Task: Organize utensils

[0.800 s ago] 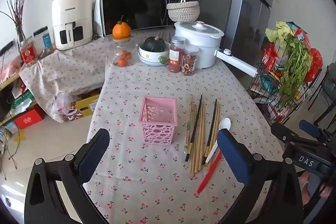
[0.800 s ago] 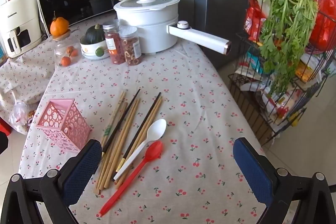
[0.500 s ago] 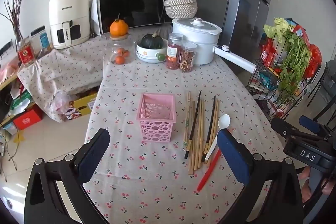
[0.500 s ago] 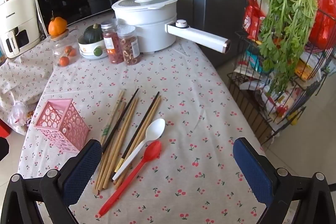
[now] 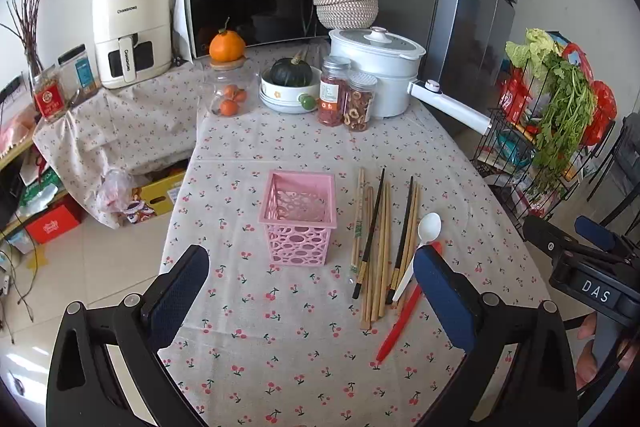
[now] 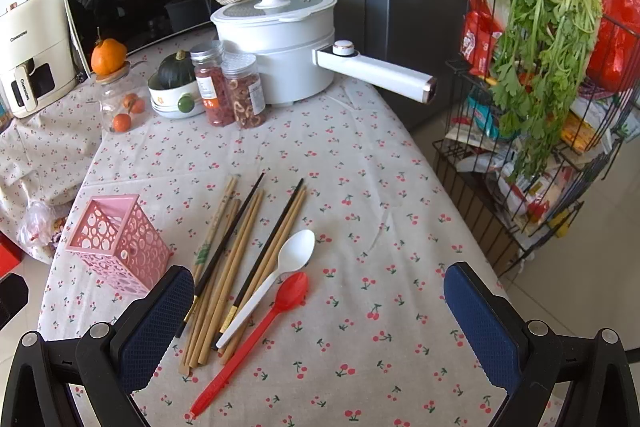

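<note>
So both grippers, left (image 5: 310, 285) and right (image 6: 316, 311), hover wide apart and empty, since chopsticks (image 6: 228, 267) and spoons (image 6: 280, 275) lie loose beside the upright pink basket (image 5: 298, 217), awaiting pickup.

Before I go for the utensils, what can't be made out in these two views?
- Red spoon bowl: left wrist view, behind a left gripper finger.
- Chopsticks near ends: right wrist view, partly behind a right gripper finger.
- Pink basket bottom: right wrist view, hidden by its walls.
</note>
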Demonstrator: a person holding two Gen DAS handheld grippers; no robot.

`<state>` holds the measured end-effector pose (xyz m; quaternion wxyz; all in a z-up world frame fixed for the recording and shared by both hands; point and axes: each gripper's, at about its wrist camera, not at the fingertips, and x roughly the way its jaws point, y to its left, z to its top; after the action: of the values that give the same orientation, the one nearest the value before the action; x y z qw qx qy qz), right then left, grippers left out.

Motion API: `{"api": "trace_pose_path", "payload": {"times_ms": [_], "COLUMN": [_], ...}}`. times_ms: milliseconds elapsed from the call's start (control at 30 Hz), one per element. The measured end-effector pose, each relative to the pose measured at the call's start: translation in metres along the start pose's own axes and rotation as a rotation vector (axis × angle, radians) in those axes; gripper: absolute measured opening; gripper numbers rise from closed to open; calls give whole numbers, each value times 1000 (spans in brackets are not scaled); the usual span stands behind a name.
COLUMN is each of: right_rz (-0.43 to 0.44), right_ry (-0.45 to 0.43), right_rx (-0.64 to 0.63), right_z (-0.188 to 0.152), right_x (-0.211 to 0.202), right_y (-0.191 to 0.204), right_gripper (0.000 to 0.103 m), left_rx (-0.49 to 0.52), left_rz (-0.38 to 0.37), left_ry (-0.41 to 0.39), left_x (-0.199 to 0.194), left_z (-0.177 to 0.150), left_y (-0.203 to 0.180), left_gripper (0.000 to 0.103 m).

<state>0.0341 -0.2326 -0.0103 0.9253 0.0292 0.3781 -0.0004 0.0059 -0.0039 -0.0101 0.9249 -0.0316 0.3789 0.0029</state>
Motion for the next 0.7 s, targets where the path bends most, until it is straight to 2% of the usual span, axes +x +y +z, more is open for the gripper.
{"api": "trace_pose_path", "payload": {"times_ms": [700], "right_rz": [5], "right_ry": [4], "right_rx": [-17], "right_z": [1], "right_x": [3], "right_y": [8], "right_gripper": [103], "left_rx": [-2], "left_rz": [-3], "left_ry": [4], "left_x": [4], "left_z": [-1], "left_y": [2], "left_gripper": [103]}}
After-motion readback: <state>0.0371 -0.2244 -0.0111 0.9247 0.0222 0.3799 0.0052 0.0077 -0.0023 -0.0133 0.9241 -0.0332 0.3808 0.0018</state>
